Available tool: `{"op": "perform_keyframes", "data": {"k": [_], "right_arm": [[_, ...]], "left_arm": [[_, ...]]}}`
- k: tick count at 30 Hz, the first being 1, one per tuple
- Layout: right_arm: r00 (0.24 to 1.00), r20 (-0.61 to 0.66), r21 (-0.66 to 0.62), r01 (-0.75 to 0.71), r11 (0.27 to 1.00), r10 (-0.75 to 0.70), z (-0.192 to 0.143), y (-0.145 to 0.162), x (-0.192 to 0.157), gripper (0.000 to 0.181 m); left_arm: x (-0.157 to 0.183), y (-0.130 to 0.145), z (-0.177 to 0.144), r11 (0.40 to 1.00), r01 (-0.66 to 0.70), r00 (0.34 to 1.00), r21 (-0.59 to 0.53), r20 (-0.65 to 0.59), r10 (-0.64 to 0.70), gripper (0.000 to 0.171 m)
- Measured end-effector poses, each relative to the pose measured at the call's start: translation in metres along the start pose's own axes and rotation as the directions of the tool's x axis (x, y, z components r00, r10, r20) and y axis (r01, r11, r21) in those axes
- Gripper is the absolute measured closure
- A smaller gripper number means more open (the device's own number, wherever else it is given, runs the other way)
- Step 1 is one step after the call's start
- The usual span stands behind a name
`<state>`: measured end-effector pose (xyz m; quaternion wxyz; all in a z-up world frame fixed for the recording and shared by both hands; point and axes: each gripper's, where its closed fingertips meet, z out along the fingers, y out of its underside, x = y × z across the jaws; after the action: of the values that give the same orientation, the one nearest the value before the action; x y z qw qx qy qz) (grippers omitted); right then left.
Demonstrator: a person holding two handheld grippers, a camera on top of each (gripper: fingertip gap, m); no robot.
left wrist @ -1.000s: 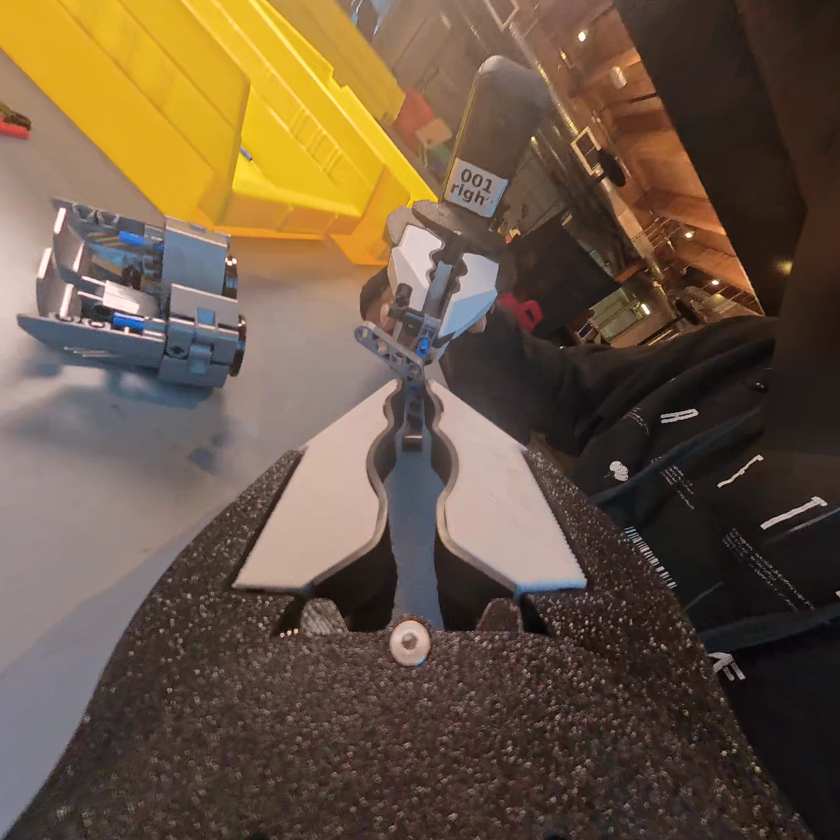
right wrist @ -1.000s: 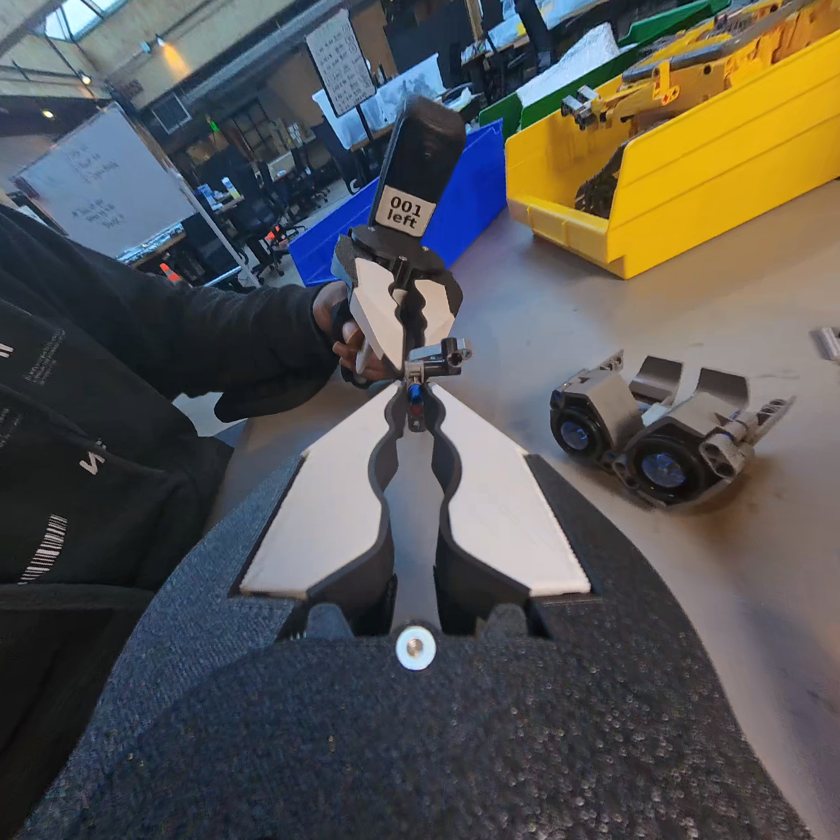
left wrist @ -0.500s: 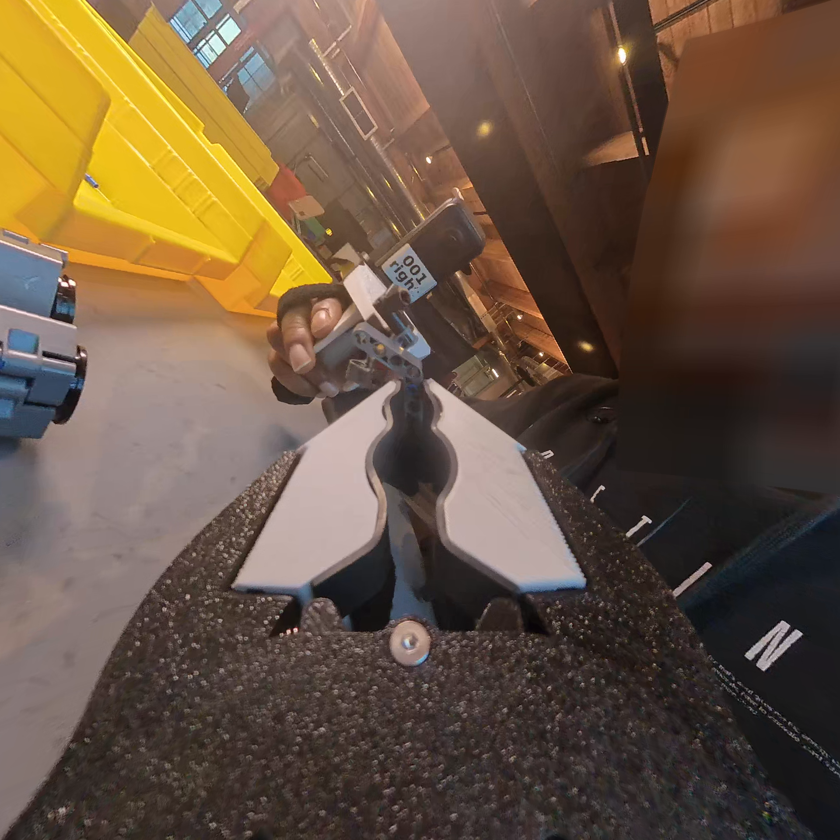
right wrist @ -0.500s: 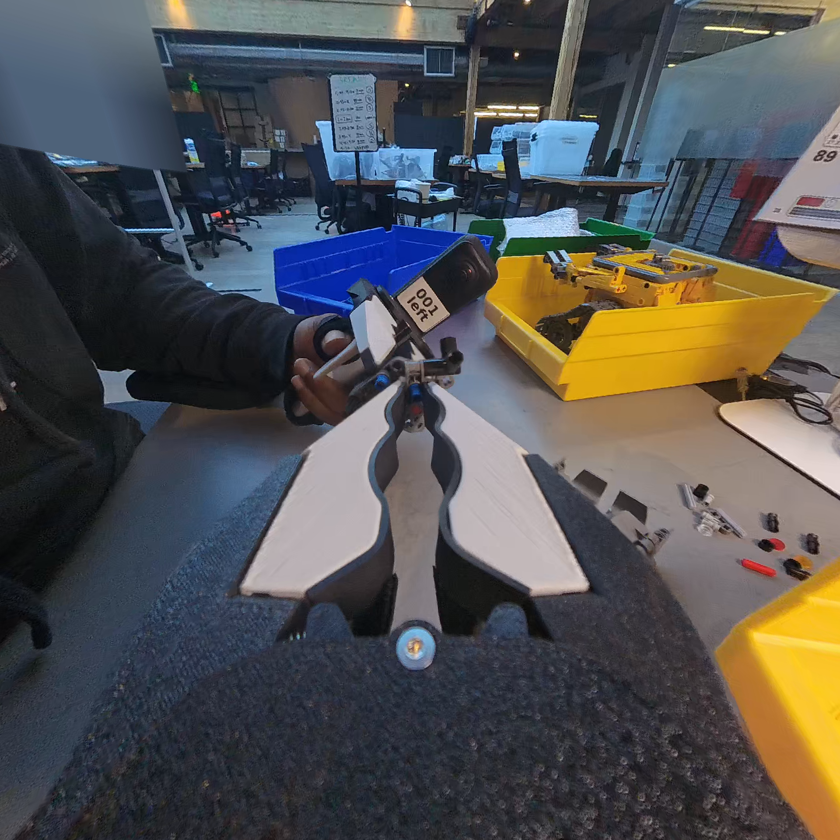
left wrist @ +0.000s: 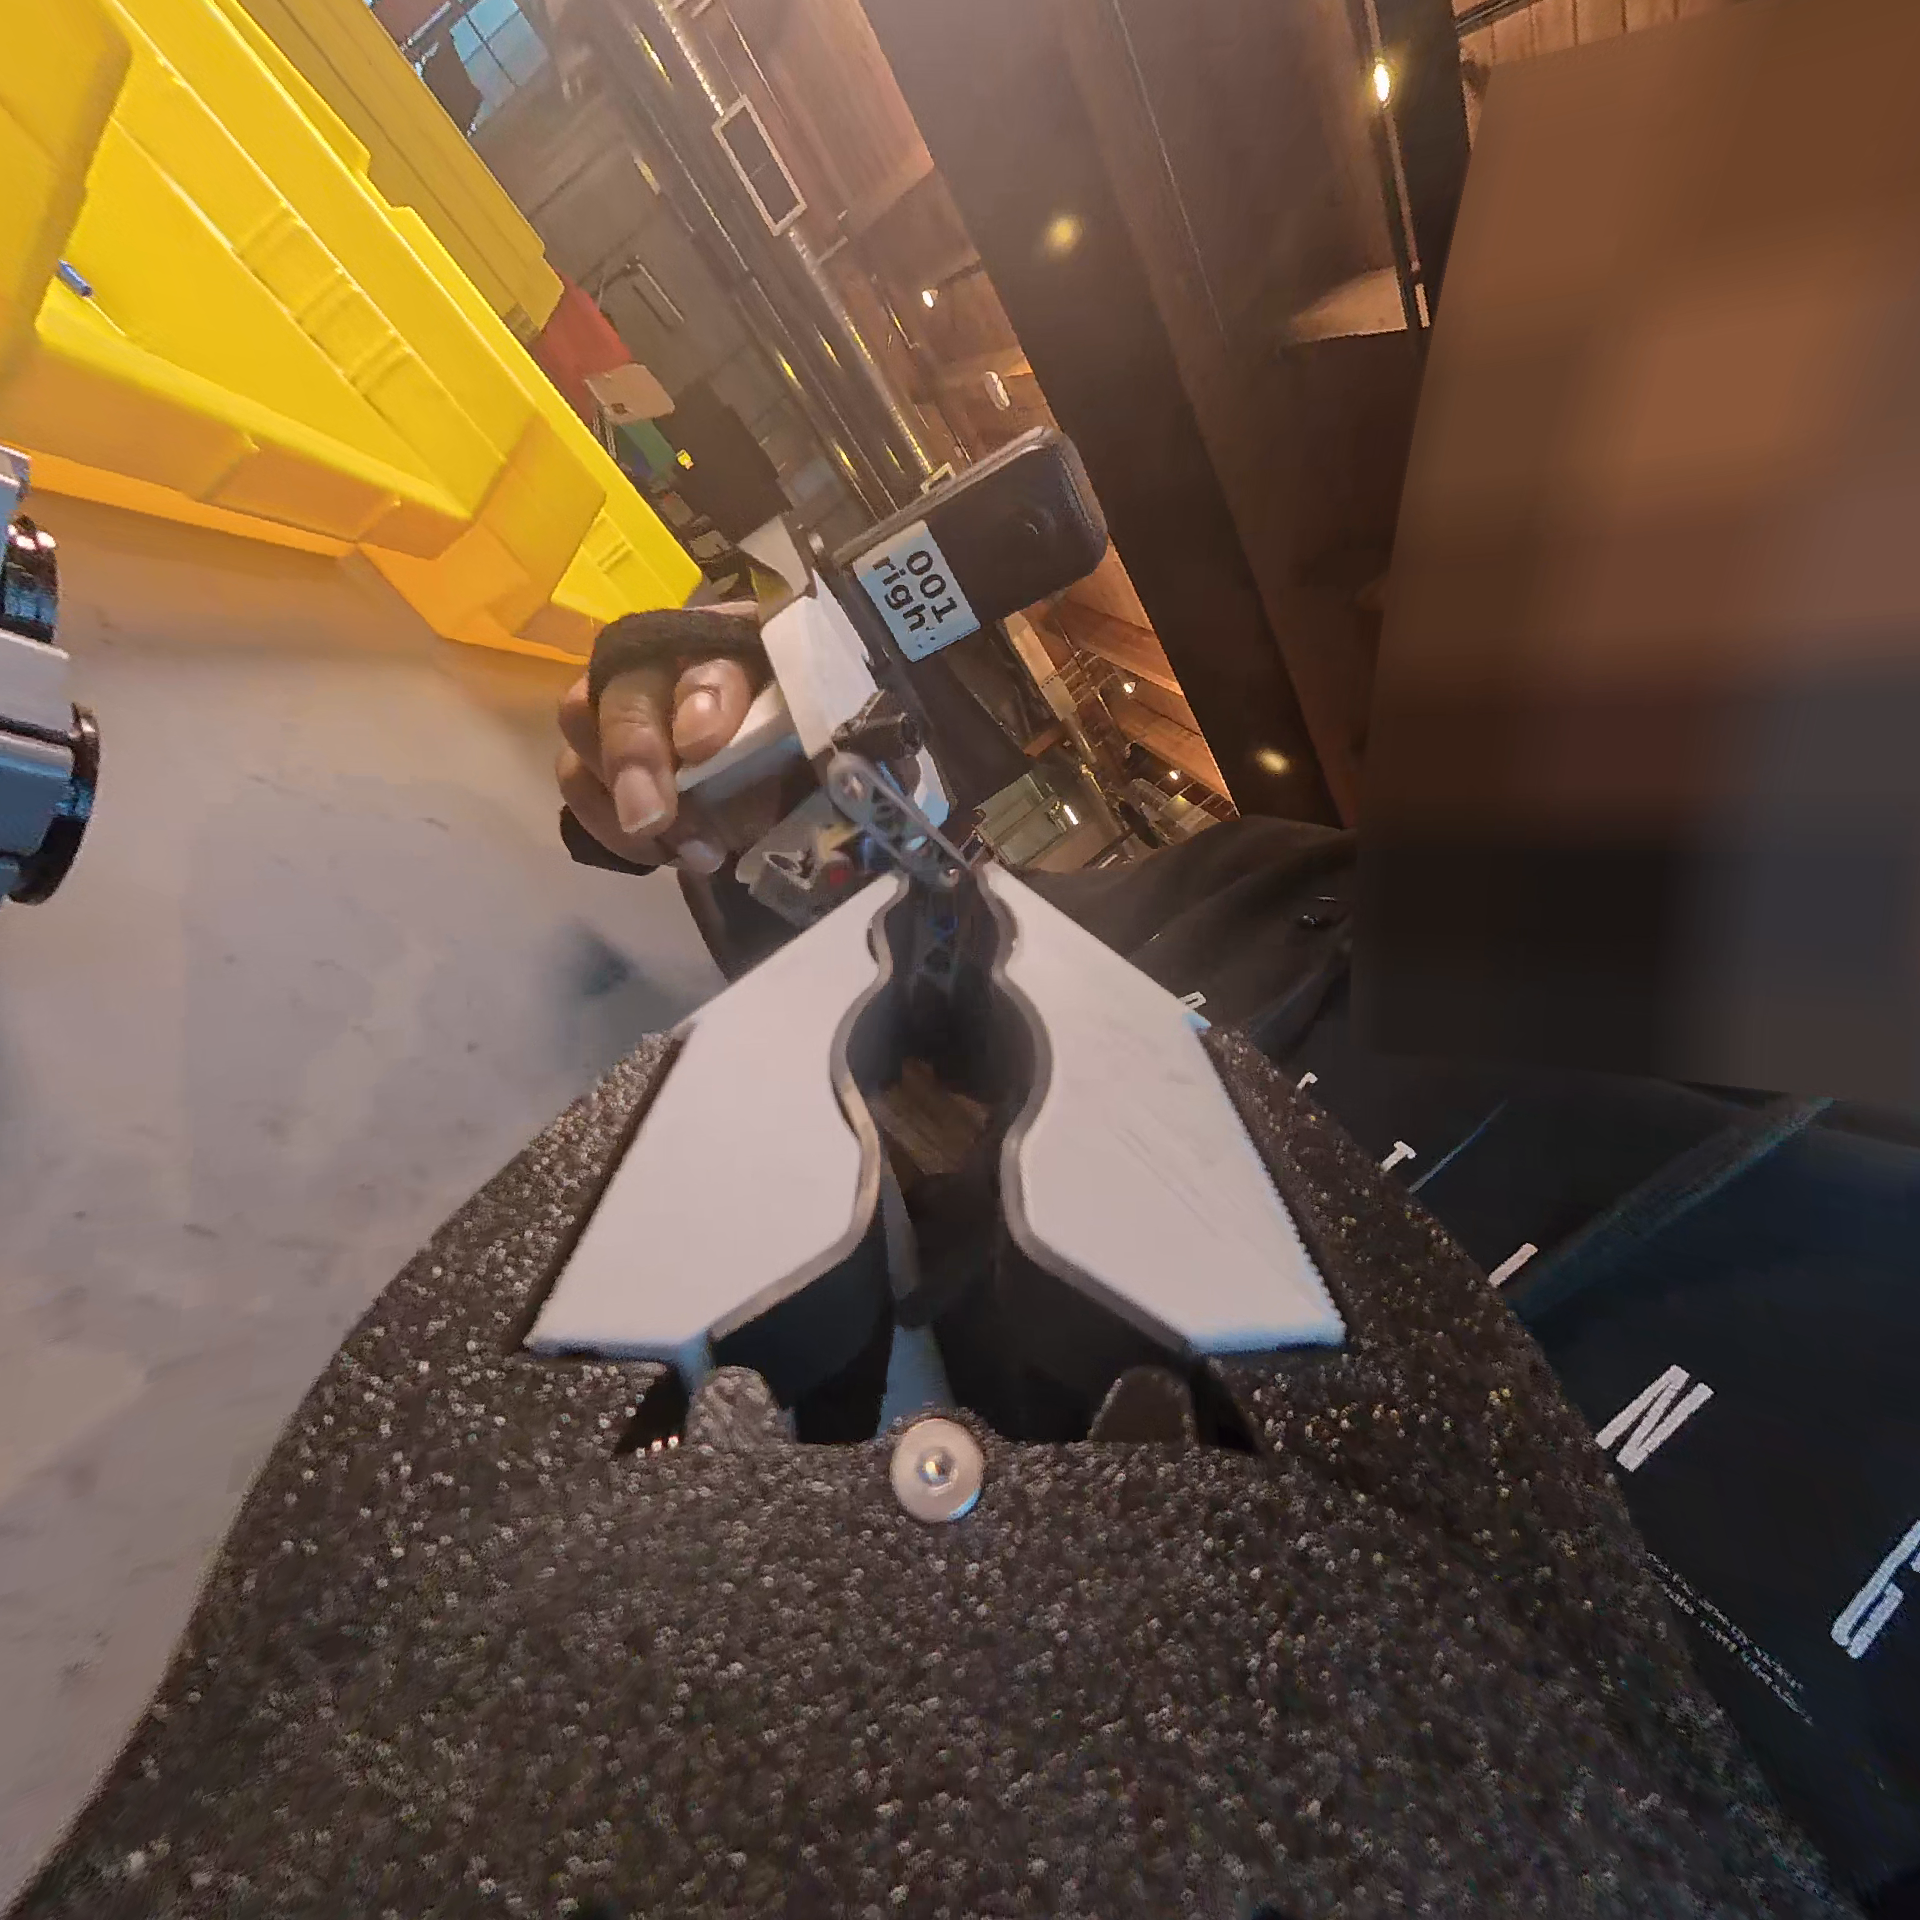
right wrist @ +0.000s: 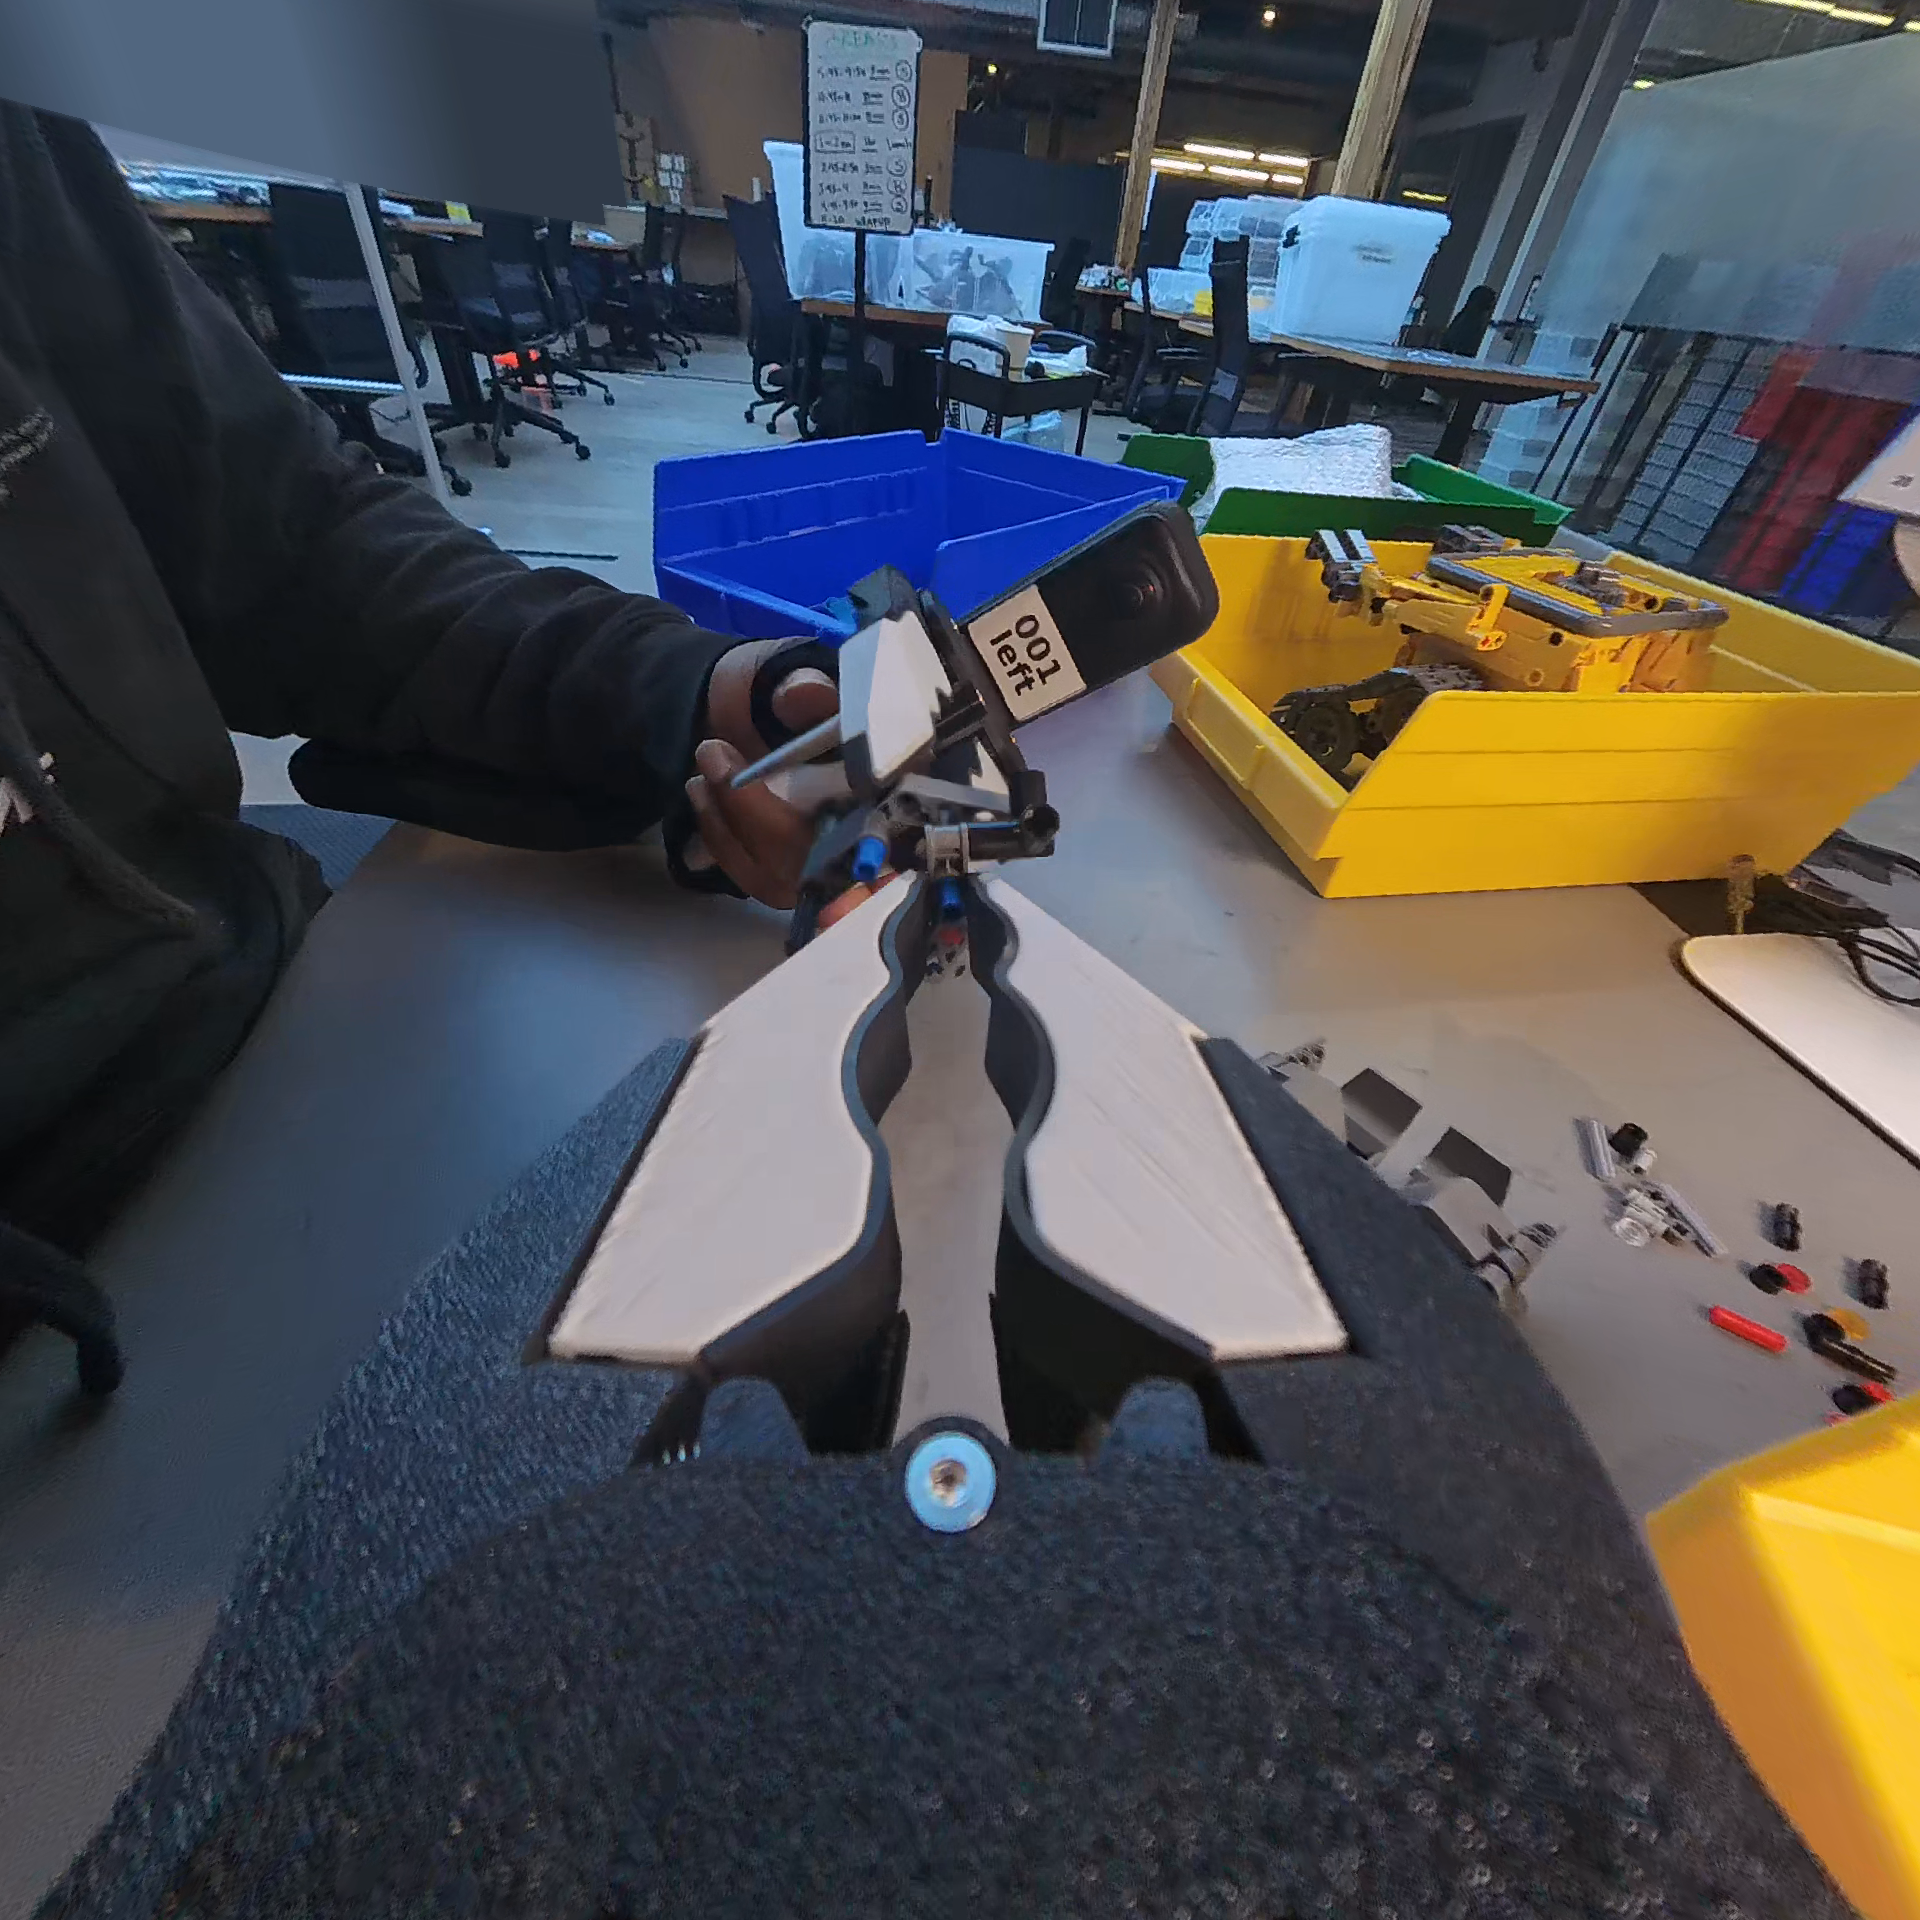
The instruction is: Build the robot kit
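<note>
Both grippers meet tip to tip above the grey table (right wrist: 1195,935) on one small toy-brick assembly (right wrist: 966,836) of grey and black beams with blue pins. My right gripper (right wrist: 948,902) is shut on its lower part, where a blue pin shows between the tips. My left gripper (left wrist: 935,894) is shut on the other side of the assembly; a thin grey beam (left wrist: 883,805) sticks up past its tips. The left gripper also shows in the right wrist view (right wrist: 914,779), held by a hand. The right gripper shows in the left wrist view (left wrist: 852,748).
A yellow bin (right wrist: 1558,810) with a yellow toy vehicle (right wrist: 1507,623) stands at the right, with a blue bin (right wrist: 883,520) and a green bin (right wrist: 1455,499) behind. Loose small parts (right wrist: 1766,1299) and a grey assembly (right wrist: 1434,1164) lie on the table. Yellow bins (left wrist: 312,312) are at the left. Both grippers' tips are close together, under 4 cm apart.
Both grippers have lifted and tilted with the small assembly held between them. The grey assembly on the table has slid to the edges of both views. The left jaws stand slightly wider.
</note>
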<state>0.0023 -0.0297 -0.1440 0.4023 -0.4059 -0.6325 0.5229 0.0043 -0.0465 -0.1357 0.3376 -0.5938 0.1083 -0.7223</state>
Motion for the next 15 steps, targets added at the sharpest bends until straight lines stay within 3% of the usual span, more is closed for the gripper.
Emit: {"op": "perform_keyframes", "data": {"k": [15], "right_arm": [[0.999,-0.022,0.064,0.033,0.997,-0.032,-0.004,-0.014,0.000,0.176]], "left_arm": [[0.002,-0.004,-0.003,0.998,0.044,0.999,0.042,-0.031,-0.043,0.163]]}}
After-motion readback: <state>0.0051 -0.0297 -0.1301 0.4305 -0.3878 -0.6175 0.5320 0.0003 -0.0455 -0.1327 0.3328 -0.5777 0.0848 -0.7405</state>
